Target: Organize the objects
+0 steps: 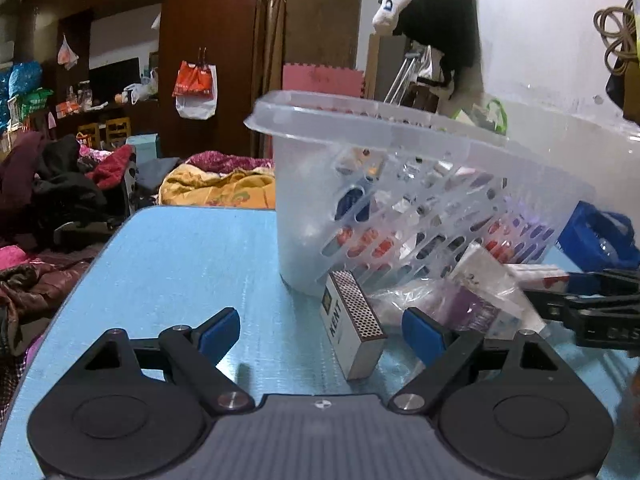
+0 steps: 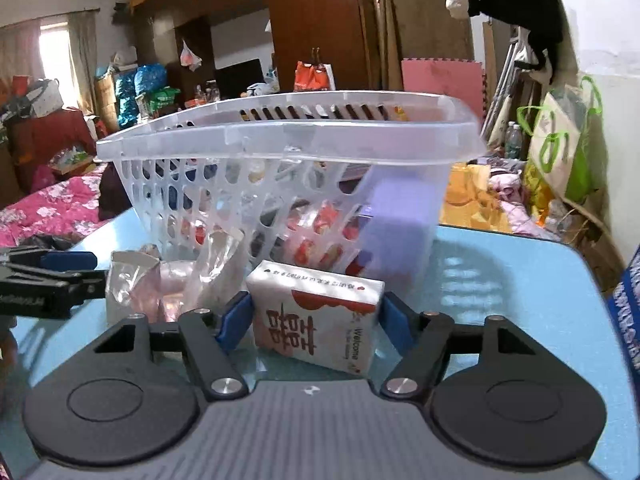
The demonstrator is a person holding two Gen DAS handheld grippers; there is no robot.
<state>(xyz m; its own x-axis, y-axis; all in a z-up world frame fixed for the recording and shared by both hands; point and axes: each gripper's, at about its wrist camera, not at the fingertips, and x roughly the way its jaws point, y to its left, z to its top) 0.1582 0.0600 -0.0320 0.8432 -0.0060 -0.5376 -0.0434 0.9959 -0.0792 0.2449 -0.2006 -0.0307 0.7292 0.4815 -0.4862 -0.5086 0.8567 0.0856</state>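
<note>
Right gripper (image 2: 316,318): fingers flank the tissue pack (image 2: 320,316), contact unclear.
Left gripper (image 1: 322,334): fingers wide, by matchbox (image 1: 354,326).
Advice: squeeze squarely, lift over basket (image 2: 280,136) rim.

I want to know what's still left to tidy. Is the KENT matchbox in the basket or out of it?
Out. The KENT matchbox lies on the blue table, in front of the clear basket, between the open left gripper fingers.

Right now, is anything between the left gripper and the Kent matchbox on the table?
Nothing visible. The matchbox lies on the blue table between the open left gripper fingers, nearer the right one. The basket and a crumpled plastic bag sit just behind it.
</note>
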